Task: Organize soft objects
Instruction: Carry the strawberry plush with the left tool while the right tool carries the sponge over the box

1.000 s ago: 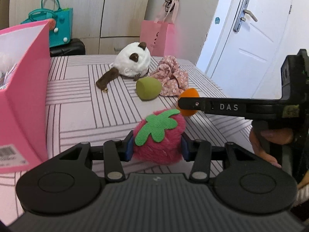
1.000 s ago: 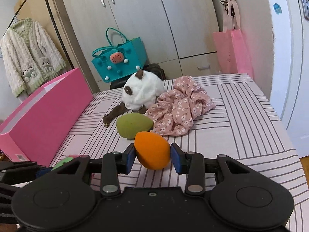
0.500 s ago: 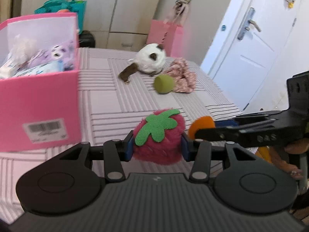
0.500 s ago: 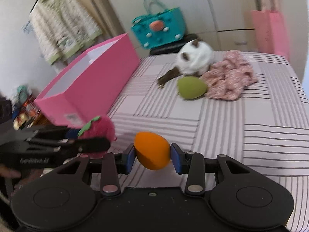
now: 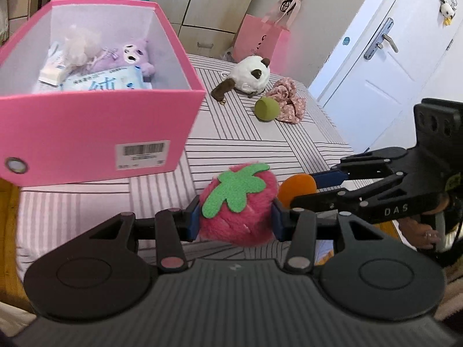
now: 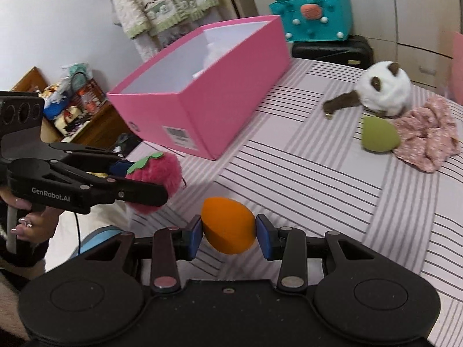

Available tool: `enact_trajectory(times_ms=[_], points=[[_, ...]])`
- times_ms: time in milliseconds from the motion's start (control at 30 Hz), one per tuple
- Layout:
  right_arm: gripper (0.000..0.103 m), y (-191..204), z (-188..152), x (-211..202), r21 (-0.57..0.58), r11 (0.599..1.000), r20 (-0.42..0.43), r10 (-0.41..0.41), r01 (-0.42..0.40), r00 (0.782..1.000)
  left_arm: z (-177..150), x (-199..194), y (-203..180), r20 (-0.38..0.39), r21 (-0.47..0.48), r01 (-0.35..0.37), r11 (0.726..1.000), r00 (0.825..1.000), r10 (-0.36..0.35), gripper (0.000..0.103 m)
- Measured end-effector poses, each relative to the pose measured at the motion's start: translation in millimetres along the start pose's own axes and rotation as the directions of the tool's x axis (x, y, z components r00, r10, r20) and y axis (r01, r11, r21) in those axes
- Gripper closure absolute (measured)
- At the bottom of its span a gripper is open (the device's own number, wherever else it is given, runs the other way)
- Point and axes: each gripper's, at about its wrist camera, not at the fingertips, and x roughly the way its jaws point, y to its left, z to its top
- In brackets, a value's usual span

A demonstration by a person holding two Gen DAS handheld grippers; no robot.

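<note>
My left gripper (image 5: 234,219) is shut on a pink plush strawberry (image 5: 237,202) with a green felt leaf, held above the bed's near edge. My right gripper (image 6: 228,232) is shut on an orange egg-shaped sponge (image 6: 228,225). The sponge also shows in the left wrist view (image 5: 296,188), just right of the strawberry. A pink box (image 5: 95,127) stands to the left, open at the top, with soft toys and packets inside. A white and brown plush (image 6: 382,89), a green sponge (image 6: 379,137) and a pink floral scrunchie (image 6: 428,136) lie on the striped bed (image 6: 332,179).
A teal bag (image 6: 315,17) stands on a black case behind the bed. A pink gift bag (image 5: 260,39) leans at the wardrobe. A white door (image 5: 385,46) is at the right. A cluttered wooden shelf (image 6: 78,110) is left of the bed.
Both grippers have risen and pulled back toward the bed's near edge with their loads. The pink box's inside has come into the left wrist view.
</note>
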Motion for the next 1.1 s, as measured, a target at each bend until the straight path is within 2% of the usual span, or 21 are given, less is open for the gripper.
enact_trajectory(times_ms=[133, 233, 300, 433, 533, 633, 833, 967, 1100], points=[[0.058, 9.6, 7.0, -2.3, -0.001, 0.999, -0.013, 0.037, -0.037, 0.999, 6.3, -24.6, 8.1, -0.015, 0.006, 0.003, 1.000, 1.000, -0.003, 0.057], [0.058, 16.1, 11.7, -4.5, -0.007, 0.998, -0.043, 0.059, -0.059, 0.997, 12.5, -47.4, 15.8, -0.002, 0.015, -0.040, 0.999, 0.999, 0.040, 0.057], [0.058, 21.5, 16.7, -7.5, -0.020, 0.998, -0.047, 0.064, -0.065, 0.997, 17.6, -62.3, 16.7, 0.029, 0.042, -0.085, 0.995, 0.996, 0.084, 0.057], [0.058, 31.7, 29.9, -12.9, -0.053, 0.997, -0.019, 0.063, -0.064, 0.998, 29.3, -80.4, 19.3, 0.092, 0.070, -0.126, 0.990, 0.989, 0.119, 0.057], [0.058, 38.8, 41.9, -12.8, -0.084, 0.995, 0.005, 0.057, -0.057, 0.998, 40.0, -88.3, 23.4, 0.136, 0.060, -0.128, 0.990, 0.984, 0.119, 0.057], [0.058, 43.3, 57.2, -12.1, -0.119, 0.990, 0.028, 0.085, -0.081, 0.996, 47.3, -97.7, 30.9, 0.202, 0.043, -0.094, 0.995, 0.976, 0.084, 0.057], [0.057, 52.6, 92.3, -7.9, -0.182, 0.977, 0.089, 0.130, -0.112, 0.988, 68.1, -96.0, 41.9, 0.247, 0.033, -0.148, 0.988, 0.960, 0.135, 0.057], [0.057, 58.1, 116.1, 0.6, -0.221, 0.968, 0.145, 0.151, -0.117, 0.978, 78.3, -88.8, 52.1, 0.278, 0.024, -0.206, 0.978, 0.941, 0.191, 0.057], [0.057, 51.8, 139.4, 20.8, -0.249, 0.962, 0.170, 0.161, -0.116, 0.972, 94.9, -69.3, 70.0, 0.241, -0.008, -0.239, 0.971, 0.942, 0.234, 0.057]])
